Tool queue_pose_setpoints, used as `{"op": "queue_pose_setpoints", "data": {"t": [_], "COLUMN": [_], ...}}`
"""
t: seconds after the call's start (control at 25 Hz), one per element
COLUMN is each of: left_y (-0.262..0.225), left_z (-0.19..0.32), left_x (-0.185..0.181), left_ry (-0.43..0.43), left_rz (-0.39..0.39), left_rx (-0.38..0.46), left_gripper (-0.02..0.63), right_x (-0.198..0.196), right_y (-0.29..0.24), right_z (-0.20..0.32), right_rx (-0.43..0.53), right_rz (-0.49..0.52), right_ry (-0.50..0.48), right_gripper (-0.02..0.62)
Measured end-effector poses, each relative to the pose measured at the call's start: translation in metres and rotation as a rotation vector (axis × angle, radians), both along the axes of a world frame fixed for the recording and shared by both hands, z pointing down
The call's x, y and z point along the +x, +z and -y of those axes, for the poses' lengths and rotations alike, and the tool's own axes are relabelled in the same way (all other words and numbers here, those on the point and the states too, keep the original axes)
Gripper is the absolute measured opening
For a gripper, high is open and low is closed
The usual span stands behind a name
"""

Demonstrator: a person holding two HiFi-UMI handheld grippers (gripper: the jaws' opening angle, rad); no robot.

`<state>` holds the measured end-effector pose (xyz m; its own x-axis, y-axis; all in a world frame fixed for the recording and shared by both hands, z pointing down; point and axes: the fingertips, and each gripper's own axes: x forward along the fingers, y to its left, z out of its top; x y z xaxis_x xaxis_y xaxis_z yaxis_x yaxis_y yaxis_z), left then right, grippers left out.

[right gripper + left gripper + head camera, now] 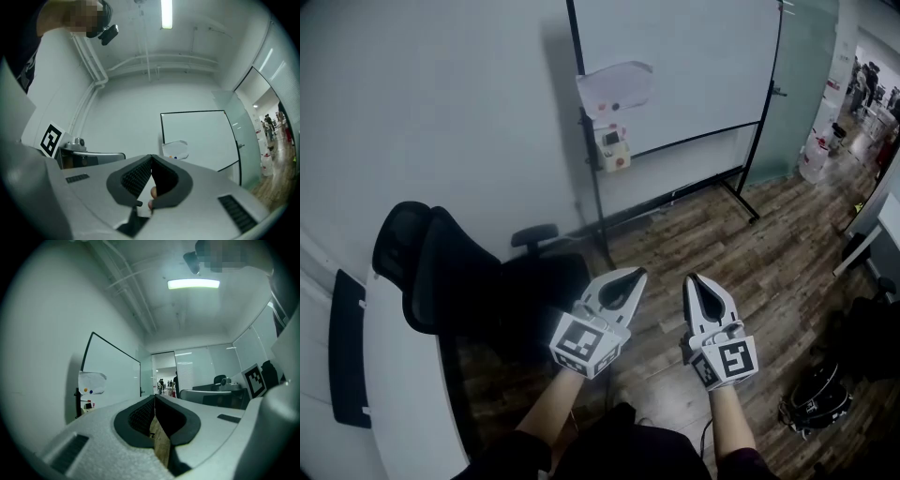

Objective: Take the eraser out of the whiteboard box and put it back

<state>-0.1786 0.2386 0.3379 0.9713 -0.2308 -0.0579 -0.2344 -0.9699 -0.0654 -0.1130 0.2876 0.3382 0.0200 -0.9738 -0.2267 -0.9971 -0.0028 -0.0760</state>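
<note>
A whiteboard (684, 66) on a black wheeled stand stands across the room against the wall. A small white box (612, 148) hangs on its left post under a white sheet (616, 87). I cannot make out the eraser in it from here. My left gripper (639, 273) and right gripper (691, 278) are side by side low in the head view, far short of the board, both shut and empty. In the left gripper view the jaws (154, 397) meet, with the board (115, 376) behind. The right gripper (151, 157) also points toward the board (201, 136).
A black office chair (455, 272) stands left of my hands beside a white desk (398, 375). A black bag (816, 403) lies on the wood floor at the right. A glass partition, a water jug (816, 155) and distant people (867, 84) are at the far right.
</note>
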Motion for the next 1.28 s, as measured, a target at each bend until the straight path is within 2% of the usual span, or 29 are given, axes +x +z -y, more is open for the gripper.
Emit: {"op": "queue_pose_setpoints", "data": {"t": [0.24, 0.44, 0.64, 0.8, 1.16, 1.28], "left_y": [0.004, 0.014, 0.021, 0.030, 0.044, 0.046], "left_z": [0.047, 0.081, 0.106, 0.122, 0.163, 0.178], "left_x": [0.003, -0.001, 0.005, 0.018, 0.056, 0.073], "left_ry": [0.013, 0.025, 0.027, 0.034, 0.022, 0.012], "left_rz": [0.003, 0.009, 0.011, 0.023, 0.037, 0.043], "left_rx": [-0.021, -0.041, -0.067, -0.079, -0.097, -0.104], "left_gripper": [0.006, 0.006, 0.006, 0.006, 0.006, 0.006], "right_x": [0.002, -0.003, 0.006, 0.023, 0.059, 0.076], "right_y": [0.005, 0.001, 0.010, 0.021, 0.024, 0.031], "right_z": [0.044, 0.075, 0.095, 0.111, 0.155, 0.169], "right_rx": [-0.024, 0.011, -0.021, -0.055, -0.023, -0.065], "right_rz": [0.010, 0.017, 0.004, 0.007, 0.045, 0.046], "right_ry": [0.014, 0.015, 0.042, 0.064, 0.027, 0.030], "right_gripper": [0.003, 0.003, 0.003, 0.003, 0.003, 0.003]}}
